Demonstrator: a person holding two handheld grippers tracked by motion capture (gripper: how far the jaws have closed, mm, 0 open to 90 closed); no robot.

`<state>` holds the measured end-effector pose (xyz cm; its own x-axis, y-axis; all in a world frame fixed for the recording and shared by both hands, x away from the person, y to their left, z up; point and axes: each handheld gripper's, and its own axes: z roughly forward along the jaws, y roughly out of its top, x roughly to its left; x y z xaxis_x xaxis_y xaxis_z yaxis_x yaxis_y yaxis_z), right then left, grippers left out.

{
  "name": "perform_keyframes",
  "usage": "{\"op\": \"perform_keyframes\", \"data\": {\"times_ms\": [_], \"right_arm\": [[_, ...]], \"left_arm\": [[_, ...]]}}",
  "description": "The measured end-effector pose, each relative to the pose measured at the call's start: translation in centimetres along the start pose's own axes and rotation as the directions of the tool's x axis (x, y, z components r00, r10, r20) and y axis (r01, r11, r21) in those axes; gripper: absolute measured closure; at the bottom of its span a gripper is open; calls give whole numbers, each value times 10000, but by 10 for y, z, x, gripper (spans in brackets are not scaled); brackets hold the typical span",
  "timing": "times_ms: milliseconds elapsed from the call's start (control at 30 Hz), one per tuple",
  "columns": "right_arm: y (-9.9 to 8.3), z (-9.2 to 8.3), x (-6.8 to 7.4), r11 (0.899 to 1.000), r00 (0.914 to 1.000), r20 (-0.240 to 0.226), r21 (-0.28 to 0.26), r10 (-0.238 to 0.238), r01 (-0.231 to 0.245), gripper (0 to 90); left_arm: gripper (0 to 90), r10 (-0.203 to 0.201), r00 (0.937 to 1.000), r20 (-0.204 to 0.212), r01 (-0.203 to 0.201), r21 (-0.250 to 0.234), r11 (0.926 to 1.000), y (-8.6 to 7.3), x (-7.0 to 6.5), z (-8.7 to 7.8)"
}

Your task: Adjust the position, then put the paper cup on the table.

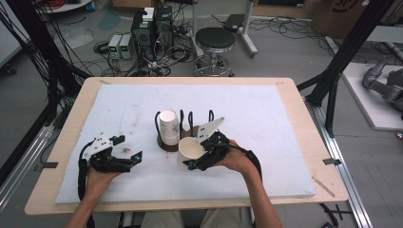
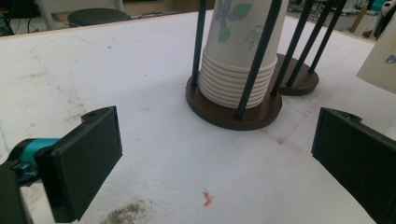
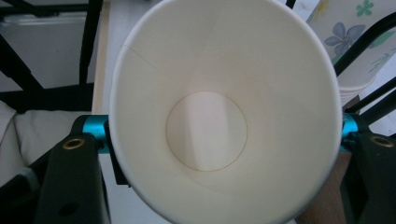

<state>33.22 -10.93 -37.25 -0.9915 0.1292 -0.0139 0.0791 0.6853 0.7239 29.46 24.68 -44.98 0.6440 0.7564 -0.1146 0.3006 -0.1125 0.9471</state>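
One white paper cup (image 3: 224, 116), empty, plain inside

A single white paper cup (image 1: 189, 150) is clamped at its sides by the right tool (image 1: 196, 156), lying tilted with its open mouth toward the person, its plain inside and round bottom showing. It hangs just in front of the rack's brown base (image 1: 167, 144). In the rack (image 1: 183, 124) stands a nested stack of flower-printed cups (image 1: 168, 126), mouths down, between black rods.
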Motion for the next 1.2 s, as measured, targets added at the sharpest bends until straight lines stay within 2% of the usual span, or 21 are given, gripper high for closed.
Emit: {"op": "perform_keyframes", "data": {"times_ms": [200, 333, 367, 467, 600, 1200], "right_arm": [[0, 5, -1, 9986, 9999, 125, 521, -31, 24, 300], [0, 7, -1, 9981, 9999, 111, 609, -14, 7, 300], [0, 8, -1, 9978, 9999, 104, 657, -60, 53, 300], [0, 9, -1, 9973, 9999, 36, 732, -98, 96, 300], [0, 9, 0, 9974, 9999, 28, 719, -97, 95, 300], [0, 9, 0, 9972, 9999, 72, 750, -82, 77, 300]], "left_arm": [[17, 1, 9999, -139, -2, -39, 10000, -5, 2, -2], [17, -137, 9998, -177, 136, -31, 9999, -8, 5, -3], [17, -304, 9994, -161, 302, -155, 9994, -9, 6, -4], [17, -301, 9994, -195, 297, -186, 9994, -9, 6, -4], [17, -178, 9996, -221, 175, -173, 9997, -9, 5, -4], [17, -249, 9994, -253, 246, -133, 9996, -9, 6, -4]]}}
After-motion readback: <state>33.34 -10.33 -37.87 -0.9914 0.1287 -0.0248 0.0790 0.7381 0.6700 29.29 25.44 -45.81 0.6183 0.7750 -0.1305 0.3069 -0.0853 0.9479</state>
